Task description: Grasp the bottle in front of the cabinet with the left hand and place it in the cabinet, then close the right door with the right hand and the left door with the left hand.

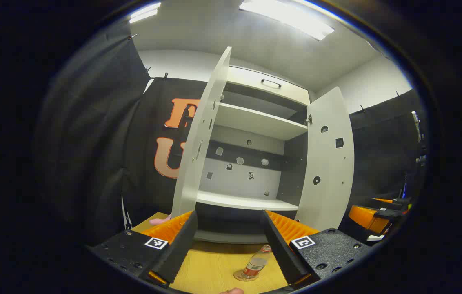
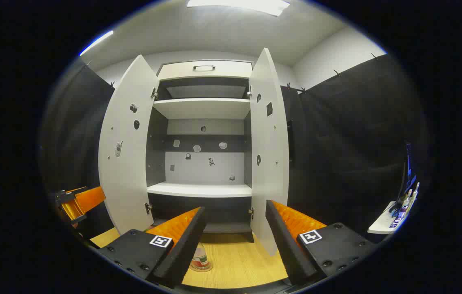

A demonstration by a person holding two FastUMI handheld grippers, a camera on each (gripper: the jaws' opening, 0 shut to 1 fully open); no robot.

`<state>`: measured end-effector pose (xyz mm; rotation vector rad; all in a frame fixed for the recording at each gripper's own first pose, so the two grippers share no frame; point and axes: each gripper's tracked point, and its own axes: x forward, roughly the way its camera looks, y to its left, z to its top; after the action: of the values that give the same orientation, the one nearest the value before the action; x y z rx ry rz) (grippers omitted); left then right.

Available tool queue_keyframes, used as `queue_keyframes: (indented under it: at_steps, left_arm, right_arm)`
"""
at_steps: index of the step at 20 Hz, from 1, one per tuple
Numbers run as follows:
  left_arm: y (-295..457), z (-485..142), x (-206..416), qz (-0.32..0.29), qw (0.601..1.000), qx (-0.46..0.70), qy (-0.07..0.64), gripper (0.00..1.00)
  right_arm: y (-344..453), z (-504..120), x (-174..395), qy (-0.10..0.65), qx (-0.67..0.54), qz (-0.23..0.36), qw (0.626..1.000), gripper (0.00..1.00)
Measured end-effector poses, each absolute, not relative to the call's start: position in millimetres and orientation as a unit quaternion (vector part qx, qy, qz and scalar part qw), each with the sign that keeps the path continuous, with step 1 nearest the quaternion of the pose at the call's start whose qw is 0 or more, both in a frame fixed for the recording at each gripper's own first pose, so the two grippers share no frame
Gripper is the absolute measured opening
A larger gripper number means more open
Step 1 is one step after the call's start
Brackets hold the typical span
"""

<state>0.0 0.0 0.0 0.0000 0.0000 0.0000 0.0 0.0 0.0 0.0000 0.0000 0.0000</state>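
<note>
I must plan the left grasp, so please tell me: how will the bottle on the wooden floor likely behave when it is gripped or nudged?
The clear plastic bottle stands upright, tall and narrow, so a nudge would probably tip it. It looks nearly empty, so likely light. Its thin clear wall may dent under a firm squeeze.

Clear plastic bottle (image 1: 255, 264) with a red label stands upright on the wooden floor just in front of the cabinet (image 1: 251, 134); both white doors hang wide open; shelves bare.
</note>
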Motion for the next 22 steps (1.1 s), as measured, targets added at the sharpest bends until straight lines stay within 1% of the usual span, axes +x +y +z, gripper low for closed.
queue_keyframes:
  at_steps: [22]
  left_arm:
    - [13.8, -1.6, -8.7, 0.015, 1.0, -0.003, 0.003, 0.95]
  right_arm:
    - [8.6, -6.4, -13.8, 0.011, 0.007, 0.01, 1.0, 0.97]
